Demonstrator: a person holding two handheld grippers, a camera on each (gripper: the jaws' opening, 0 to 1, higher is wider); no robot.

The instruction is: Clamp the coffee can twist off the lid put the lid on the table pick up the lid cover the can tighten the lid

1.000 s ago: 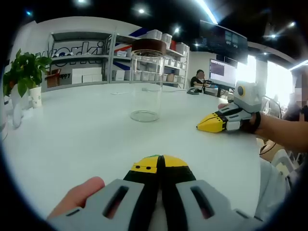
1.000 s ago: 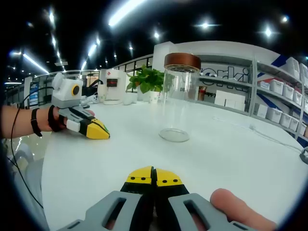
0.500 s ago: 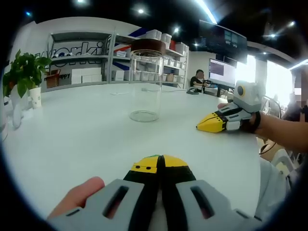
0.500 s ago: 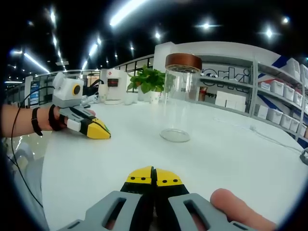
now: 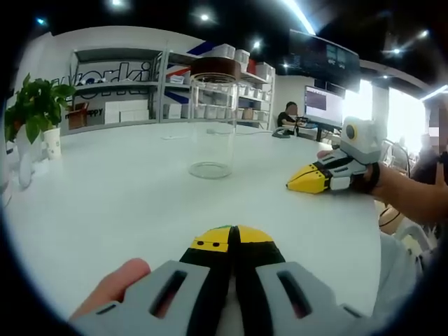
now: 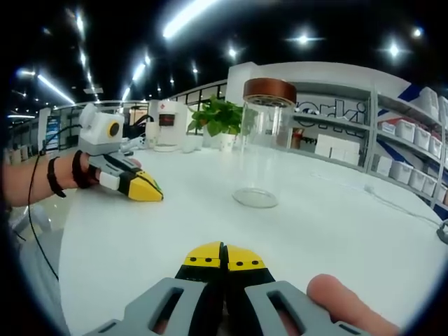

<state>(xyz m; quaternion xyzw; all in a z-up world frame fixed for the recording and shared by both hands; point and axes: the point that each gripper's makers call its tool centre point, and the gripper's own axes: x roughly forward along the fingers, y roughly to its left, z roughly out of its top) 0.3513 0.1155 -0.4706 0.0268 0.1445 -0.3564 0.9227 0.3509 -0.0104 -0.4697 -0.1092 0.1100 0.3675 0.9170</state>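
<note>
The can (image 5: 211, 122) stands upright in the middle of the white worktop (image 5: 105, 203), with its brown lid (image 5: 215, 68) on top. Both claws rest low on the worktop, jaws pressed together, holding nothing. The can is straight ahead of the left claw (image 5: 233, 238) and ahead of the right claw (image 6: 223, 255) too, well apart from both. Neither looks clearly nearer.

Yellow-tipped grey tongs (image 5: 229, 238), black wristband (image 6: 52, 177)
</note>
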